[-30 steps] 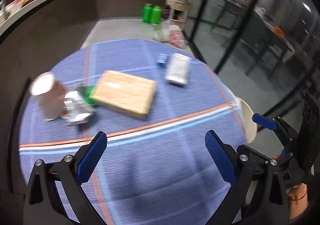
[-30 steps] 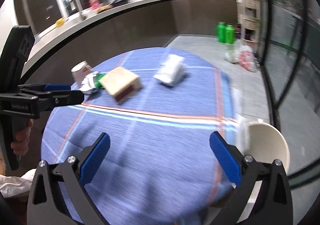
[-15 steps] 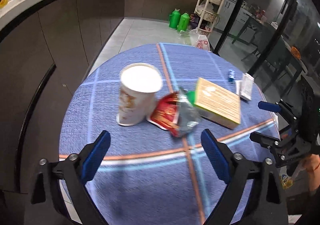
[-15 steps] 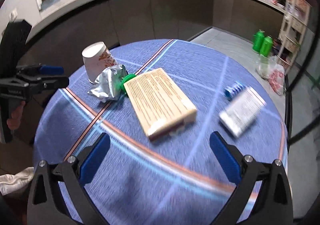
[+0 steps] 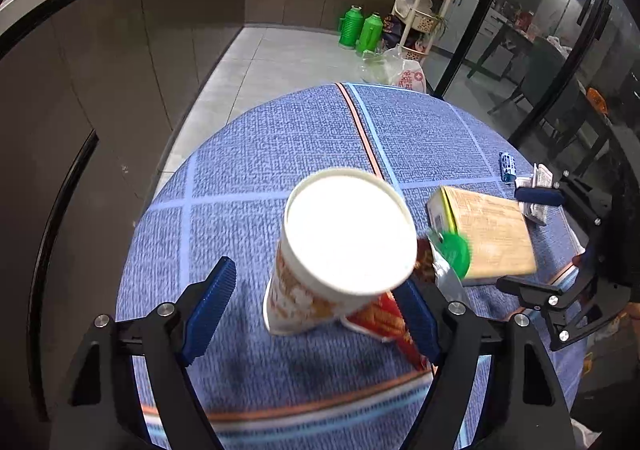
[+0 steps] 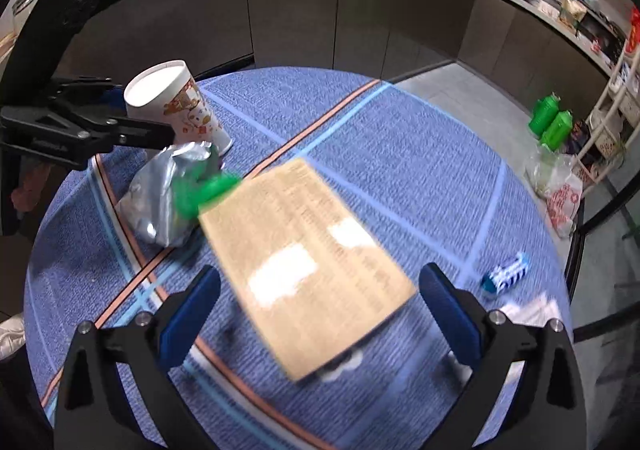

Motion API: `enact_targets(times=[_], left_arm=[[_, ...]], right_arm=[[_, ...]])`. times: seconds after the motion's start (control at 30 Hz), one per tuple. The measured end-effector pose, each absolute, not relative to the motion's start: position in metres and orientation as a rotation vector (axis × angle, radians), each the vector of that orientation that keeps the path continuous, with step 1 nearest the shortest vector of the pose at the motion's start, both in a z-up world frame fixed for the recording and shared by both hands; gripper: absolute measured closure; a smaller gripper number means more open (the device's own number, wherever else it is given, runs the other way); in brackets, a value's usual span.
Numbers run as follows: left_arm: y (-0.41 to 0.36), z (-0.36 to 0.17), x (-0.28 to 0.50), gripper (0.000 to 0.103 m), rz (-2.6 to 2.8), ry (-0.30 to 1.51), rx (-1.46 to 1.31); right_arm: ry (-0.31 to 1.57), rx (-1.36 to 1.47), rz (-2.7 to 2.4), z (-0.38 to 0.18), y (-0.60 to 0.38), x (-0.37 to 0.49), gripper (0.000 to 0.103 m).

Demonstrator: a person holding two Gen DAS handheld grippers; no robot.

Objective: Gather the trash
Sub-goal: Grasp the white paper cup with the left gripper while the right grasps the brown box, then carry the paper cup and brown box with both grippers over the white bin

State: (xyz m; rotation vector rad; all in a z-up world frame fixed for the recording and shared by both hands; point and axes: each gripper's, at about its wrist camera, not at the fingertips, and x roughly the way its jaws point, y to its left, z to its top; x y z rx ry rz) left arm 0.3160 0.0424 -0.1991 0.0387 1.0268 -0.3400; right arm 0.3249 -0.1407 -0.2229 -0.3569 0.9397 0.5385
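Observation:
A white paper cup [image 5: 344,246] with orange print stands on the round blue table; it also shows in the right wrist view [image 6: 180,109]. My left gripper [image 5: 312,310] is open, its jaws on either side of the cup's base. A crumpled foil snack bag [image 6: 164,201] with a green cap [image 6: 200,193] lies beside the cup; in the left wrist view its red side [image 5: 384,324] shows. A flat tan box [image 6: 308,262] lies between the jaws of my open right gripper [image 6: 320,314]. A small blue wrapper [image 6: 506,273] lies at the right.
The table has a blue checked cloth [image 5: 280,145]. A white packet [image 5: 538,185] lies by the far right edge. Dark cabinets and a counter [image 5: 140,9] curve behind. Green flasks [image 5: 360,29] and plastic bags [image 5: 400,69] stand on the floor near a rack.
Both grippers have moved in closer. The left one now straddles the cup, which fills the middle of its view. The right one has dropped toward the tan box.

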Motion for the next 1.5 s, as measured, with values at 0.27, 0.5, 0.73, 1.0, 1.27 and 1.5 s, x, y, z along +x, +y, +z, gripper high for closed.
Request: enact_targets(times=[0.27, 0.5, 0.73, 1.0, 1.27, 1.5], left_arm=[[0.037, -0.204, 0.329, 0.056, -0.378, 1.068, 0.036], [0.05, -0.188, 0.319, 0.069, -0.341, 1.042, -0.054], [0.044, -0.147, 0.287, 0.069, -0.355, 0.99, -0.046], [-0.003, -0.124, 0.24, 0.069, -0.453, 0.953, -0.015], [-0.068, -0.125, 0.211, 0.069, -0.571, 0.959, 0.027], [-0.143, -0.13, 0.189, 0.069, -0.695, 0.965, 0.082]], right_arm=[[0.986, -0.399, 0.585, -0.235, -0.135, 0.344, 0.004], [0.906, -0.286, 0.534, -0.217, -0.154, 0.313, 0.015], [0.801, -0.156, 0.483, -0.181, -0.191, 0.275, 0.019], [0.724, -0.084, 0.431, -0.153, -0.227, 0.217, 0.02], [0.659, -0.011, 0.332, -0.133, -0.282, 0.156, 0.021], [0.624, 0.065, 0.202, -0.134, -0.342, 0.11, 0.021]])
